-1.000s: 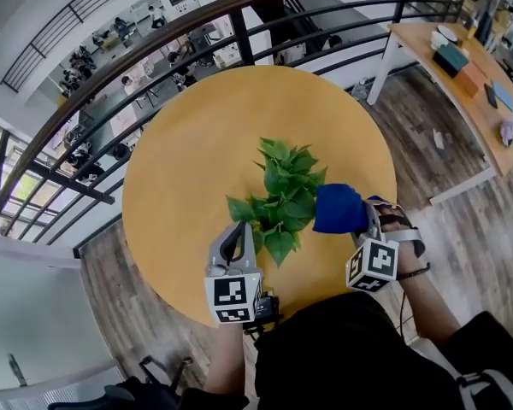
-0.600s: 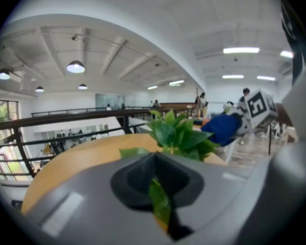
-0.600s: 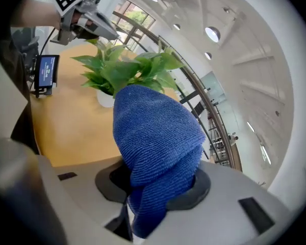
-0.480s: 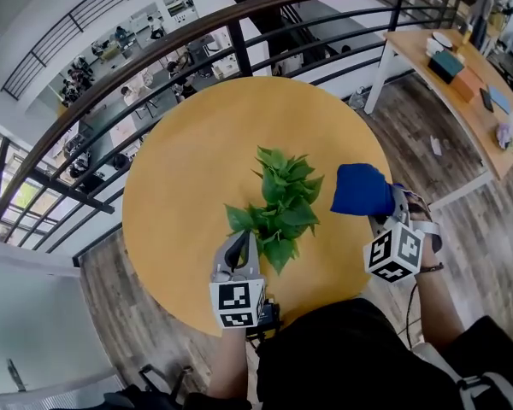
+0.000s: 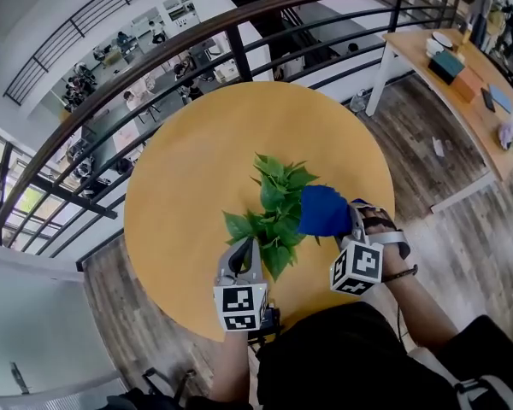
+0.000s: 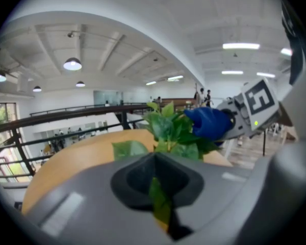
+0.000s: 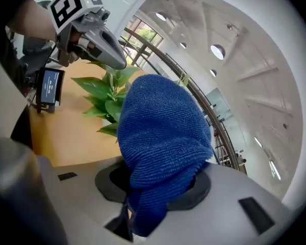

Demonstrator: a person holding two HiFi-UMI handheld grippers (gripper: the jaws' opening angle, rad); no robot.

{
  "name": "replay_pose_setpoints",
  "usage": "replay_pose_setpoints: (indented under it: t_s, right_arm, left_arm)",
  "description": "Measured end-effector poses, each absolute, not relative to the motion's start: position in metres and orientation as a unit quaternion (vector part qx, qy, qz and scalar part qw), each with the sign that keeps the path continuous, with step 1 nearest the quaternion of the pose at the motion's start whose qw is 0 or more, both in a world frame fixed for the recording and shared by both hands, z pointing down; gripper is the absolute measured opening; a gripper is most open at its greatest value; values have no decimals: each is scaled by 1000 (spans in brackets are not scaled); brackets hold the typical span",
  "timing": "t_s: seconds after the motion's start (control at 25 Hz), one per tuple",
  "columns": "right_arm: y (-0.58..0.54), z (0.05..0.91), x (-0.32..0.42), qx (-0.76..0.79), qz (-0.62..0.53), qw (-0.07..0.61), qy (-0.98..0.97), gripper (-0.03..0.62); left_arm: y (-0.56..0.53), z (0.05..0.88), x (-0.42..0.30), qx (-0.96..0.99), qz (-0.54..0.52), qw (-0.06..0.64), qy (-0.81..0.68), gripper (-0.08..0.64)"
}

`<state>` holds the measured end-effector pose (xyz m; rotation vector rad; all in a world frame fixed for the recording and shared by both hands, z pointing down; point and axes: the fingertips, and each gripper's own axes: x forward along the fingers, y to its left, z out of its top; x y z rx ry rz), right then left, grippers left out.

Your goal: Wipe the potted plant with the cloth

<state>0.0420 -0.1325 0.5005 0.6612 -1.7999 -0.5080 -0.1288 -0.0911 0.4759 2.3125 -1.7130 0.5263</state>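
A small green potted plant (image 5: 274,205) stands near the middle of the round yellow table (image 5: 188,178). My left gripper (image 5: 239,250) is at the plant's near side, shut on one of its lower leaves (image 6: 157,197), which shows pinched between the jaws. My right gripper (image 5: 344,222) is shut on a bunched blue cloth (image 5: 323,210), which lies against the leaves on the plant's right side. In the right gripper view the cloth (image 7: 163,137) fills the jaws, with the plant (image 7: 106,93) and the left gripper (image 7: 98,35) behind it. The pot is hidden by foliage.
A small black device (image 5: 265,316) sits at the table's near edge. A curved dark railing (image 5: 239,37) runs behind the table, over a drop to a lower floor. A wooden desk (image 5: 470,75) with several items stands at the far right.
The right gripper swung the cloth out to the right, away from the plant, then came back left onto the leaves. The left gripper has stayed on its leaf.
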Motion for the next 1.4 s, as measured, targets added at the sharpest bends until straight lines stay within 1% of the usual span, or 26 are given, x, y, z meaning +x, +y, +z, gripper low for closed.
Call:
replay_pose_setpoints:
  t_s: [0.4,0.52,0.68,0.76,0.96,1.08,1.16,1.28,1.4]
  right_arm:
    - [-130,503,66,321,-177,537,-759,150]
    - [-126,495,65,319,-181,517,-773,150]
    - [-119,483,43,301,-199,468,-807,150]
    - [-117,480,35,299,-203,456,-813,150]
    - [-115,477,30,297,-204,452,-816,150]
    - [-114,475,28,297,-208,448,-817,150]
    - [-113,472,26,295,-211,445,-819,150]
    - [-111,466,27,292,-222,443,-818,150]
    - [-110,462,41,299,-223,444,-815,150]
  left_arm:
    - [-90,491,-135,787,194,122,-572,2]
    - [-91,493,-129,789,196,122,-570,2]
    - [-96,495,-125,784,202,122,-574,2]
    - [-94,491,-130,780,199,120,-582,2]
    - [-90,445,-139,778,151,84,-603,2]
    - [-97,431,-122,803,119,80,-579,2]
    - [-105,453,-104,817,148,92,-550,2]
    - [-111,493,-92,813,226,99,-527,2]
    - [-110,503,-93,808,239,106,-528,2]
